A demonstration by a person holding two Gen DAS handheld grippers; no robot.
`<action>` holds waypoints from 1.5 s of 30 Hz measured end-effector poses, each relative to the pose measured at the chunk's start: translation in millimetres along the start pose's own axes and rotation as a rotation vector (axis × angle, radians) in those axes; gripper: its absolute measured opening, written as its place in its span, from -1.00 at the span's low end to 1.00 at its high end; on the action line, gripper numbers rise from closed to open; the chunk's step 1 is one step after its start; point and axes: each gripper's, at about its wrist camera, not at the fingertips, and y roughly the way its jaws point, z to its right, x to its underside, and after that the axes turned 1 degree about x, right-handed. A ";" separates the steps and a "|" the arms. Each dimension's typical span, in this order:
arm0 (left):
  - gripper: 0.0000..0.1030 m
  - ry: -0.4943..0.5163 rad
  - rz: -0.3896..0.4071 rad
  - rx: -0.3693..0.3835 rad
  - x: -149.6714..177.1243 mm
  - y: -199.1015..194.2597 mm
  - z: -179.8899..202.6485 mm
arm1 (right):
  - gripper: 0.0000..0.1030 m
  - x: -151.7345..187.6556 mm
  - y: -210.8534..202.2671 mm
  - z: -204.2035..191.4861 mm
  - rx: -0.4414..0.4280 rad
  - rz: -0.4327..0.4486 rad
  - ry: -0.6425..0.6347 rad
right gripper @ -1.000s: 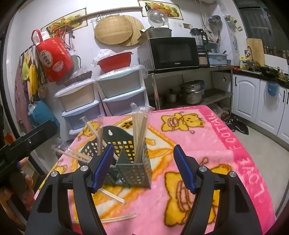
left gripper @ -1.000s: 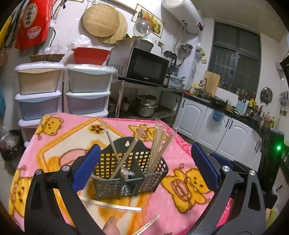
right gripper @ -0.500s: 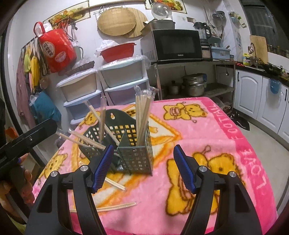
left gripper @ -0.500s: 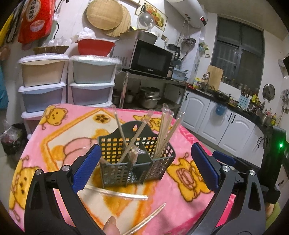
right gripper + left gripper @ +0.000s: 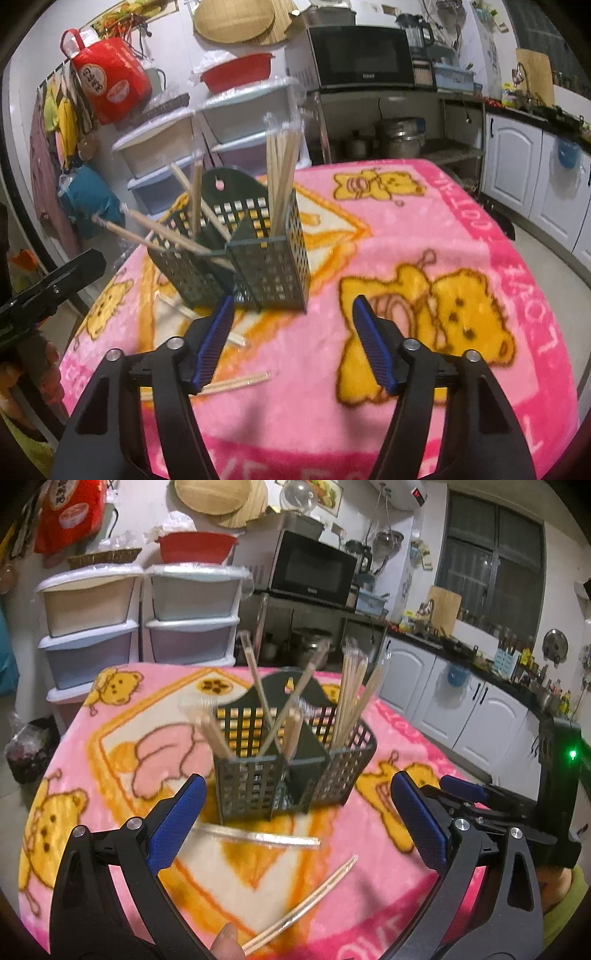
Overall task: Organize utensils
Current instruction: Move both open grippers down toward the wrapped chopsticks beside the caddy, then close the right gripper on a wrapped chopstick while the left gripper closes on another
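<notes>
Two pairs of tongs hovered over a fleecy pink blanket printed with yellow bears, spread across the bench. Near its middle stood the utensil caddy, a dark grey plastic basket with a square-grid lattice and an inner divider making compartments. Slim pale wooden chopsticks, some in clear wrappers, leaned out of it at angles. Nearer than the caddy, a wrapped pair lay flat on the blanket just in front of its base, and a bare pair lay slanted, nearer still.

The left tongs were released, their ribbed blue pads well apart with nothing between them. The right tongs were also released and empty, though their jaws had just been closing a little; their left pad overlapped the caddy's near corner in the right wrist view, and whether it touched I could not tell.

Against a second earlier, the caddy sat higher and larger in both views and more of the near blanket showed, so both tongs had sunk and tipped downward. A fingertip showed at the bottom edge.
</notes>
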 end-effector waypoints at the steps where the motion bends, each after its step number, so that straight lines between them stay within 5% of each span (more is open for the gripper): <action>1: 0.79 0.004 -0.008 -0.003 2.7 1.6 -0.3 | 0.15 2.0 2.0 0.7 0.001 -0.008 0.000; 10: 0.79 0.036 -0.084 -0.023 23.5 19.2 -0.3 | -0.01 20.0 15.0 2.6 -0.030 -0.075 -0.009; 17: 0.37 0.070 -0.174 -0.040 36.4 41.8 -2.1 | -0.15 35.9 33.3 5.9 -0.082 -0.145 0.019; 25: 0.12 0.113 -0.256 -0.033 49.3 63.4 -1.9 | -0.29 48.8 56.5 6.8 -0.132 -0.214 0.048; 42: 0.03 0.239 -0.370 -0.007 58.0 101.7 11.7 | -0.44 50.2 88.9 7.0 -0.208 -0.268 0.075; 45: 0.03 0.243 -0.374 -0.007 57.3 106.1 12.5 | -0.72 52.1 90.7 5.7 -0.239 -0.274 0.068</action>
